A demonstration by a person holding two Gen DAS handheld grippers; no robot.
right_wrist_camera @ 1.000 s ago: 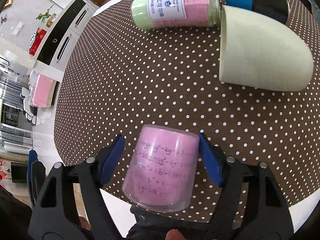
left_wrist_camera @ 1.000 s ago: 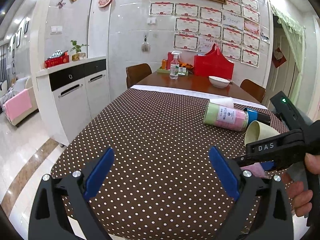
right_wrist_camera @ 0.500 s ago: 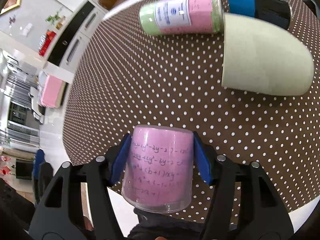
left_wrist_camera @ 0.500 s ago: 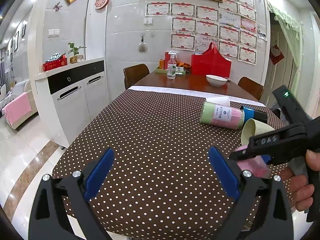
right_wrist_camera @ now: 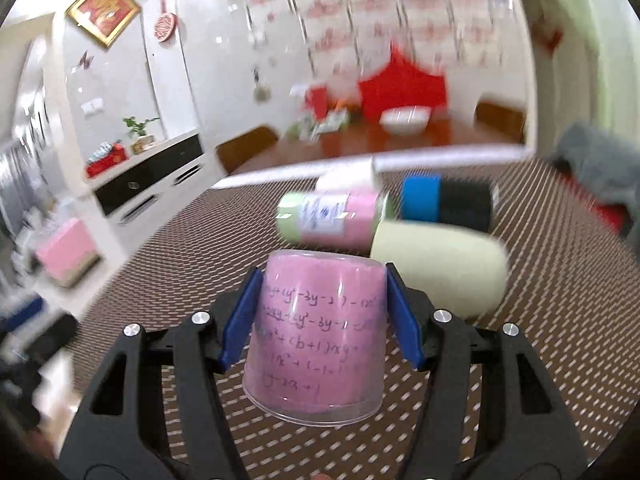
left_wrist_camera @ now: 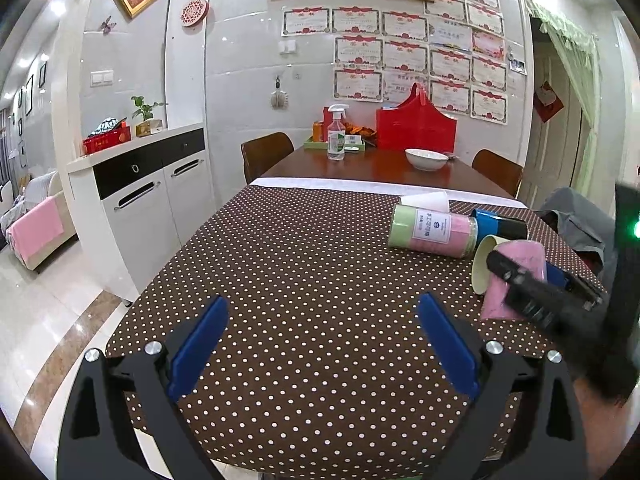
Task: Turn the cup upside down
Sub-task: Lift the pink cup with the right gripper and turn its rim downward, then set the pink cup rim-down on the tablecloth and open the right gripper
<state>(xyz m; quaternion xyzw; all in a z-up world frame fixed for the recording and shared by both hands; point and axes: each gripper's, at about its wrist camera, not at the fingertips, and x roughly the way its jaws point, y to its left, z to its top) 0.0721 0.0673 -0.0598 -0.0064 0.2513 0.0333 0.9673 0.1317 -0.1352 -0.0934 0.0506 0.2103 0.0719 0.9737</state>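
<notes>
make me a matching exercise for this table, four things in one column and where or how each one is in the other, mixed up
Things:
1. pink cup
2. pale yellow cup
3. white bowl
4. left gripper

States:
A. lying on its side on the dotted cloth
B. open, holding nothing
C. clamped between the right gripper's blue pads
D. standing on the bare wooden end of the table

Pairs: 1-C, 2-A, 3-D, 4-B

Green-pink bottle (left_wrist_camera: 434, 232), blue-black bottle (left_wrist_camera: 500, 226) lying on polka-dot tablecloth (left_wrist_camera: 300, 272).
</notes>
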